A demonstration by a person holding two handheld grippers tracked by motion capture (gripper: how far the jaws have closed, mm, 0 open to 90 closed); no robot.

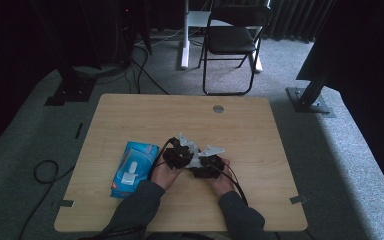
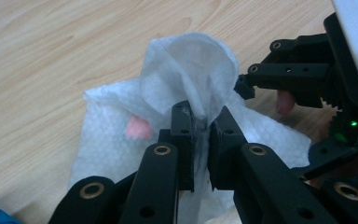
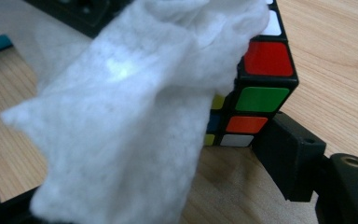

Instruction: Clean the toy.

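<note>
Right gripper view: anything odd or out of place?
Nothing damaged or spilled. The white wipe drapes over the puzzle cube held in the right gripper, hiding most of it. The left gripper pinches the wipe.

Both forearms wear dark grey long sleeves (image 1: 135,205). The left gripper (image 2: 200,122) is matt black, its flat linkage arms pinned with brass-ringed rivets and small dark screw holes. The right gripper (image 1: 207,165) is black too, topped by a pale grey three-cornered plate, with a black cable (image 1: 237,185) trailing near.
</note>
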